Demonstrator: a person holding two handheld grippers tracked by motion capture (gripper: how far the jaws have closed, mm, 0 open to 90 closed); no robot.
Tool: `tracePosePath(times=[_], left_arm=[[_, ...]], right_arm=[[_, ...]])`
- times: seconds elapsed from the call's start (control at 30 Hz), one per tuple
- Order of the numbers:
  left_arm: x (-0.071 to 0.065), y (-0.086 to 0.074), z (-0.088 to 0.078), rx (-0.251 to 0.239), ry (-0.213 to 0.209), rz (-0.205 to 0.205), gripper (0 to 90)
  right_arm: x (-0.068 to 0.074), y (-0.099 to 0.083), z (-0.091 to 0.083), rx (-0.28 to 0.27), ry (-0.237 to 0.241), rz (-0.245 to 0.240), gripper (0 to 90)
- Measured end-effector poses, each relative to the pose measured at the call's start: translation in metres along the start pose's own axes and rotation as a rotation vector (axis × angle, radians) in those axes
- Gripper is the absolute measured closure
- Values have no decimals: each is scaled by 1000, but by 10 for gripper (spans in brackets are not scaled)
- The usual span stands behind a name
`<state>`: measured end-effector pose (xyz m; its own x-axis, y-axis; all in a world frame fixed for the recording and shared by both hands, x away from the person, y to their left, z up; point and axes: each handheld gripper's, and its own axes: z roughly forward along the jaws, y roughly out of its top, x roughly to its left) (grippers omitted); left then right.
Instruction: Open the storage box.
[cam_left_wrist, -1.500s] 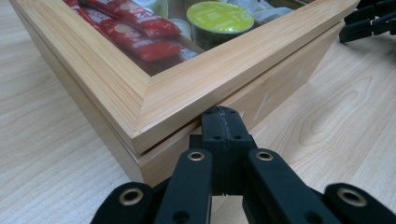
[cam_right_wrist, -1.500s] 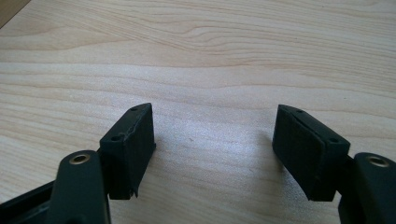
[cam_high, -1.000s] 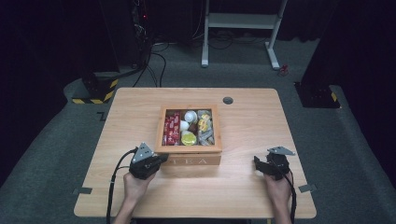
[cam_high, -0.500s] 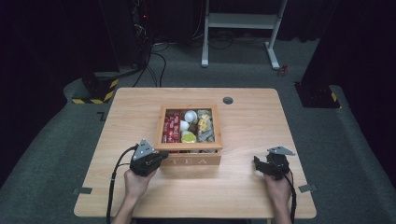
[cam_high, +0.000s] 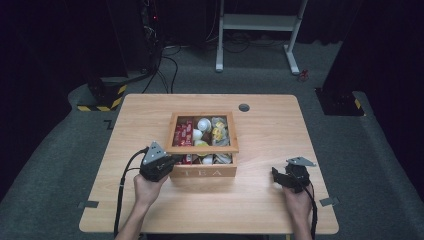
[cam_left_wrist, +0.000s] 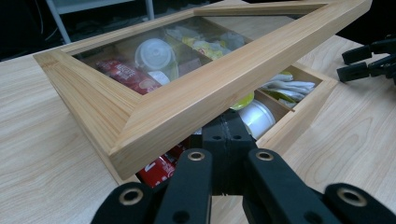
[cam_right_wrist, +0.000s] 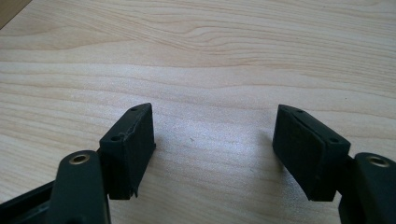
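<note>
A wooden box (cam_high: 202, 172) marked TEA stands mid-table. Its glass-paned lid (cam_high: 201, 148) is tilted, the front edge raised off the box. My left gripper (cam_high: 172, 161) is shut, and its joined tips sit under that front edge near the left corner. In the left gripper view the lid frame (cam_left_wrist: 187, 100) rests over the shut jaws of my left gripper (cam_left_wrist: 229, 126), with red packets (cam_left_wrist: 156, 170) and a white cup (cam_left_wrist: 254, 116) showing in the gap below. My right gripper (cam_high: 276, 175) stands open on the right, and in its own view the right gripper (cam_right_wrist: 215, 140) has bare wood between the fingers.
The table (cam_high: 150, 215) has a round cable hole (cam_high: 244, 107) behind the box. On the floor beyond stand a white frame (cam_high: 260, 22) and a yellow-and-black striped base (cam_high: 102, 97). Cables trail from both grippers toward the table's near edge.
The left gripper has risen a little and the lid's front edge has lifted with it, opening a gap above the box. The right gripper has stayed put.
</note>
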<state>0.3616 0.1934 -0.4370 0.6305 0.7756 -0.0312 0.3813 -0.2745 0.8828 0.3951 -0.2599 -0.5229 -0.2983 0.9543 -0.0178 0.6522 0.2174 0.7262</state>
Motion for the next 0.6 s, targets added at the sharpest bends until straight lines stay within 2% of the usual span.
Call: tracePosePath(times=[0.2, 0.37, 0.47, 0.6], left_arm=[[4, 9, -2, 4, -17, -2, 900], [4, 13, -3, -1, -12, 2, 900], [1, 16, -4, -2, 27, 47, 900], [1, 19, -1, -13, 7, 52, 900]], right_arm=[[0, 0, 0, 0, 0, 0, 295], [0, 0, 0, 0, 0, 0, 295], [0, 0, 0, 0, 1, -1, 292], [0, 0, 0, 3, 1, -3, 291]])
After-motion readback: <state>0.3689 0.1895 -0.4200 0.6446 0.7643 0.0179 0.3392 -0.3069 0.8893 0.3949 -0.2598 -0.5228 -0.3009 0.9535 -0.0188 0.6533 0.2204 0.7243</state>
